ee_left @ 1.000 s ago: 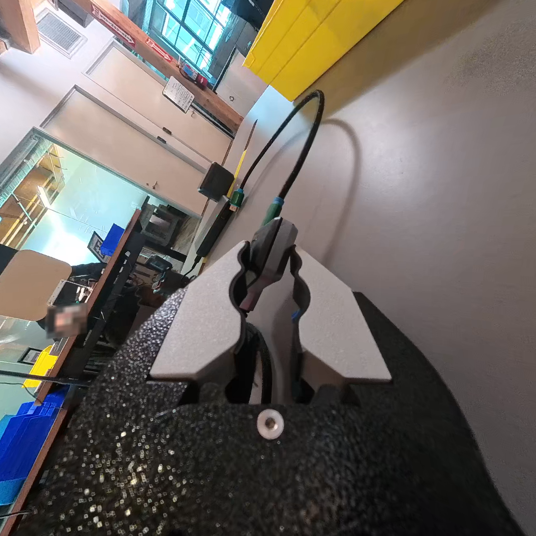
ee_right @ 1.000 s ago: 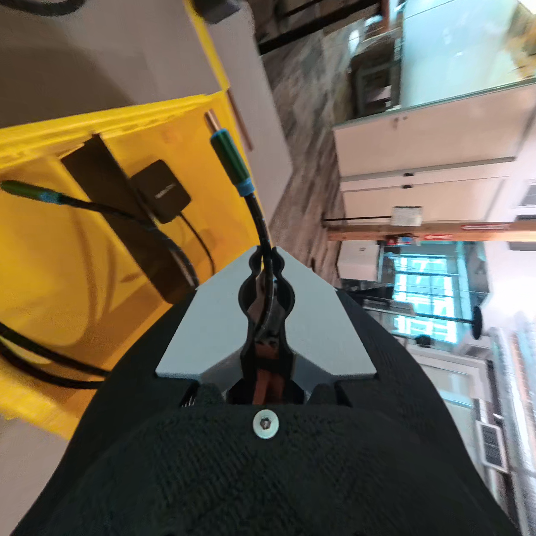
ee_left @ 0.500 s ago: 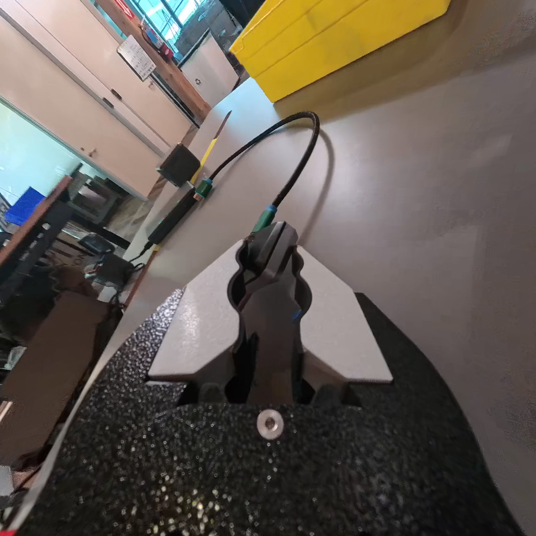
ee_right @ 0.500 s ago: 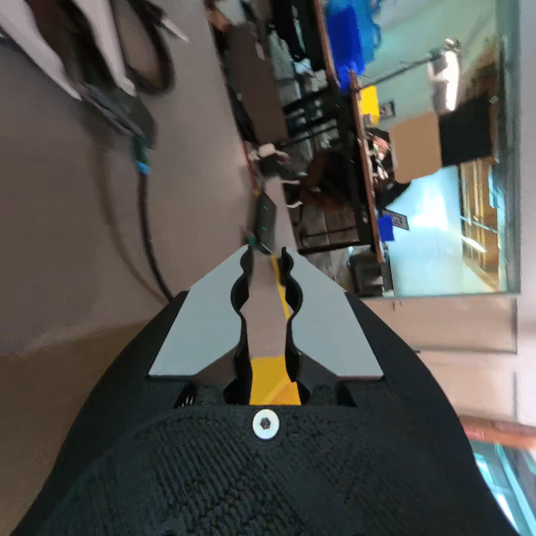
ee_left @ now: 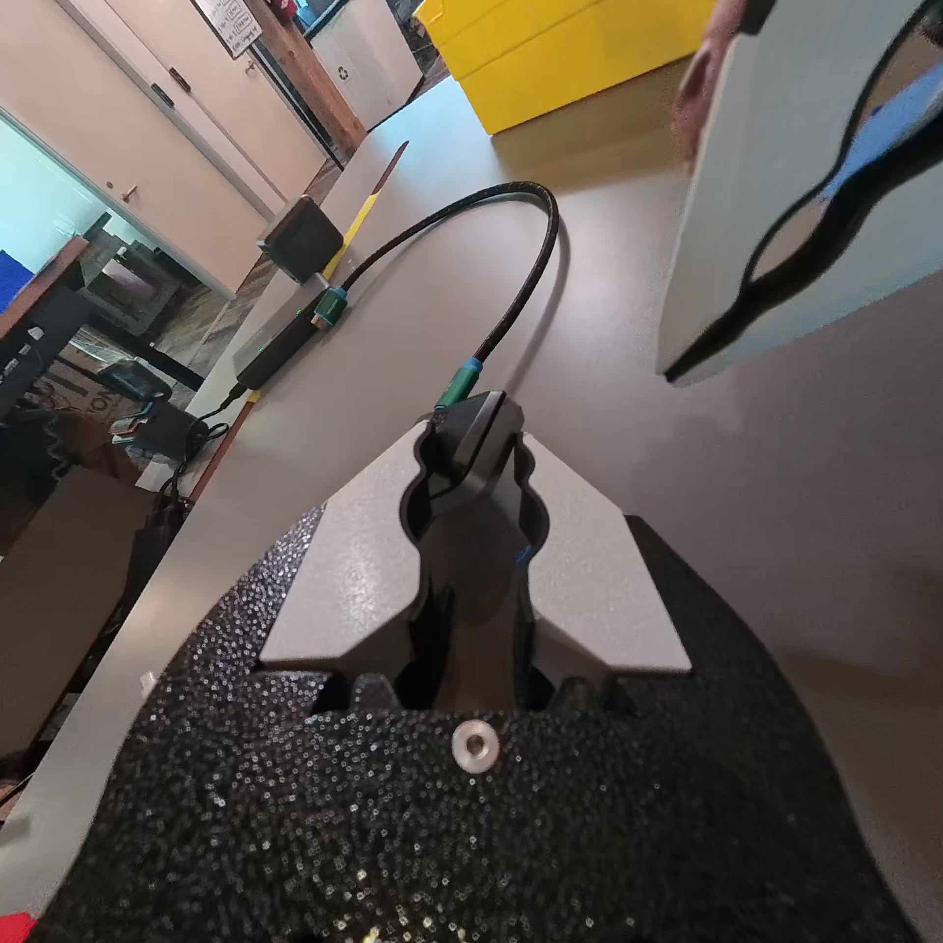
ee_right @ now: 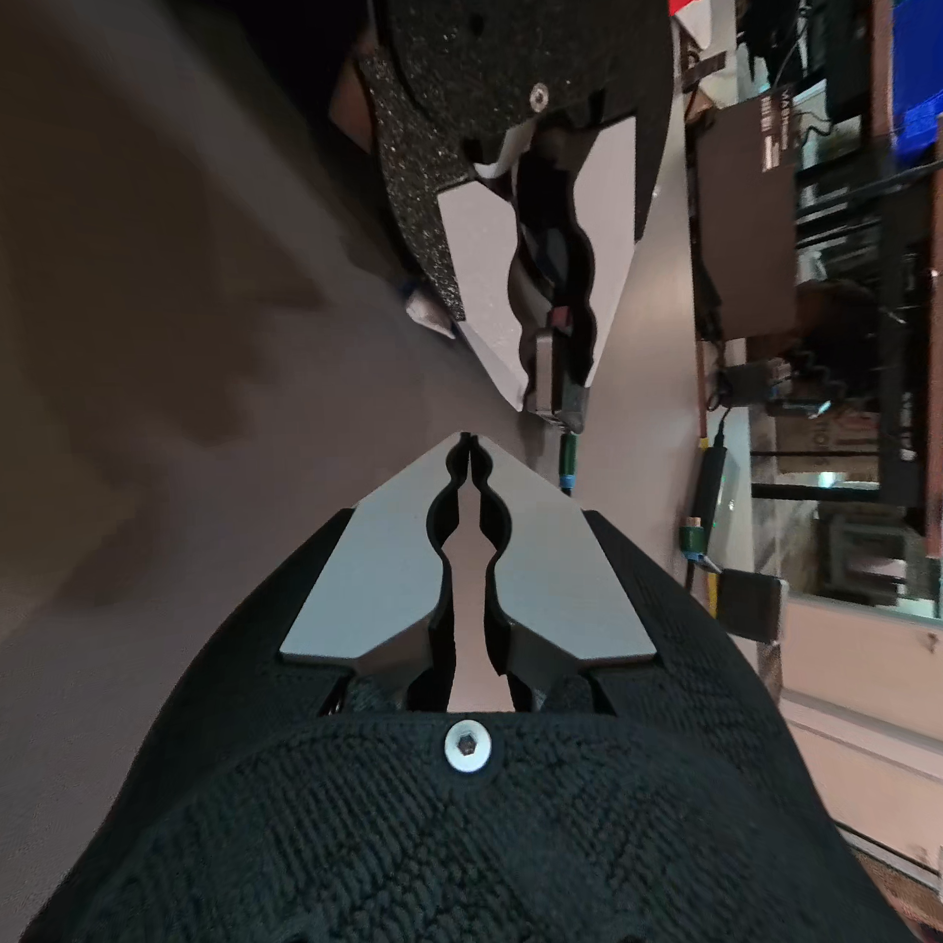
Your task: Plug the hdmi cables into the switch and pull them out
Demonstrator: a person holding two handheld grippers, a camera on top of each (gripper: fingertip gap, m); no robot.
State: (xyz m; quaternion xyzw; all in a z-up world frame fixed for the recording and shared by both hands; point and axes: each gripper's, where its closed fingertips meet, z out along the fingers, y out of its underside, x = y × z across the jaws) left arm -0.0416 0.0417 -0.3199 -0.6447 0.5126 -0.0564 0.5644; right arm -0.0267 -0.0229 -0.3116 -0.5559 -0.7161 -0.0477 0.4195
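**One cable in, its far end loose, as switch was held for the next step**

The left gripper point(ee_left: 472, 439) pinched a small grey switch point(ee_left: 479, 433) between its fingers just above the grey table point(ee_left: 714, 510), with a green HDMI plug point(ee_left: 459, 380) seated in the switch's front. The braided black cable point(ee_left: 515, 286) arched away across the table to its other green plug point(ee_left: 330, 306), which lay at the end of a black box point(ee_left: 275, 352) near the table's edge; whether it was seated there could not be told. The right gripper point(ee_right: 467, 438) hovered close by, its fingers pressed together on nothing. A yellow bin point(ee_left: 561, 61) stood farther back. By the look of it, at least one plug was in, and pulling it out remained to be done.
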